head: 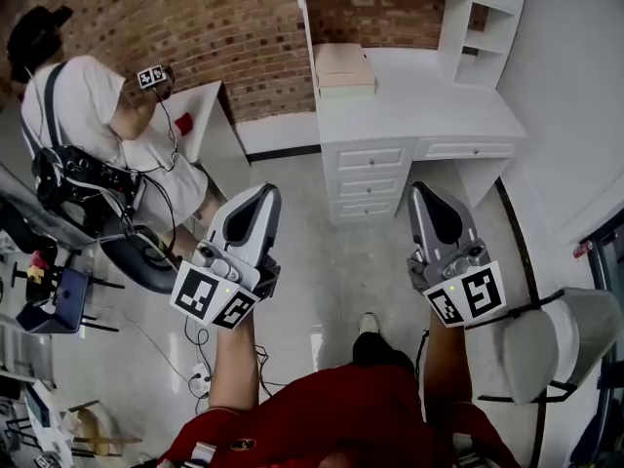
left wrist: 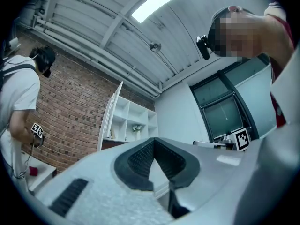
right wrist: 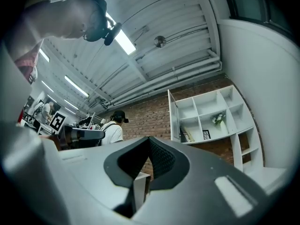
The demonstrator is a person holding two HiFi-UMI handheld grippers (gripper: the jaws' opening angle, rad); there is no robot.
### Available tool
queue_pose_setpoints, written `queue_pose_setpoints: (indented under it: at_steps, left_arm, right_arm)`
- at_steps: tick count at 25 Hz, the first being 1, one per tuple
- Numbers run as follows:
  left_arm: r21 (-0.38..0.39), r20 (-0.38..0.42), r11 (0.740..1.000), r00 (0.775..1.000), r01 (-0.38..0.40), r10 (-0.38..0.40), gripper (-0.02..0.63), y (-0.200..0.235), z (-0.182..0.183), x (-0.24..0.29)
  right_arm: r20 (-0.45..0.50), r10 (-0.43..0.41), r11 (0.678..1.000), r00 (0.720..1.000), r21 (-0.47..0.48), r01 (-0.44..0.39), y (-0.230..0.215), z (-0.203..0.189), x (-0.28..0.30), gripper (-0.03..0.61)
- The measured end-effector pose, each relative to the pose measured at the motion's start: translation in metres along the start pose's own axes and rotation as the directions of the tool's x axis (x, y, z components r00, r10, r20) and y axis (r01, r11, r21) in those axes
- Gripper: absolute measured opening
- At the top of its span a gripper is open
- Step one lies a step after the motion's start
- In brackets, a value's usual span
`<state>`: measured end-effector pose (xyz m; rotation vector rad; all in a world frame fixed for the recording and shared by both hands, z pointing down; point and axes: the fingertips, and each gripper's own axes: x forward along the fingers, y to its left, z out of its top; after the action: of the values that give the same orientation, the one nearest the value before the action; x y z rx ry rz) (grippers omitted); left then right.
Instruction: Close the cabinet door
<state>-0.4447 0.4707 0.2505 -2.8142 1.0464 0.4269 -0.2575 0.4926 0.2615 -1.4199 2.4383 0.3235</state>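
Note:
The white shelf cabinet stands on a white desk ahead of me. Its tall door hangs open at the cabinet's left side and shows edge-on; in the left gripper view the door stands the same way beside the open shelves. My left gripper and right gripper are both held out over the floor, well short of the desk and touching nothing. The left gripper has its jaws shut and empty. On the right gripper the pads also meet, with nothing between them.
A tan box lies on the desk above the drawers. At the left, a person in a white shirt works at a small white table with a red object. A grey chair stands at the right; cables trail over the floor.

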Motion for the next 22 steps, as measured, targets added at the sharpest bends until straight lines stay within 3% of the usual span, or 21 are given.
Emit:
queue_pose_setpoints:
  at_steps: [10,15,22]
  left_arm:
    - [0.021,0.006,0.995,0.995,-0.096,0.096,0.002,0.044,-0.029,0.139]
    - [0.05,-0.003,0.991,0.992,-0.124,0.125,0.003,0.06,-0.031,0.181]
    - [0.049,-0.003,0.986,0.987,-0.161,0.161,0.006,0.09,-0.041,0.224]
  right_arm:
    - [0.013,0.089,0.995,0.996,0.044,-0.089,-0.135,-0.029,0.064,0.014]
    - [0.01,0.131,0.99,0.991,0.056,-0.131,-0.169,-0.041,0.089,0.014]
    - [0.004,0.115,0.992,0.993,0.045,-0.115,-0.202,-0.048,0.098,0.014]
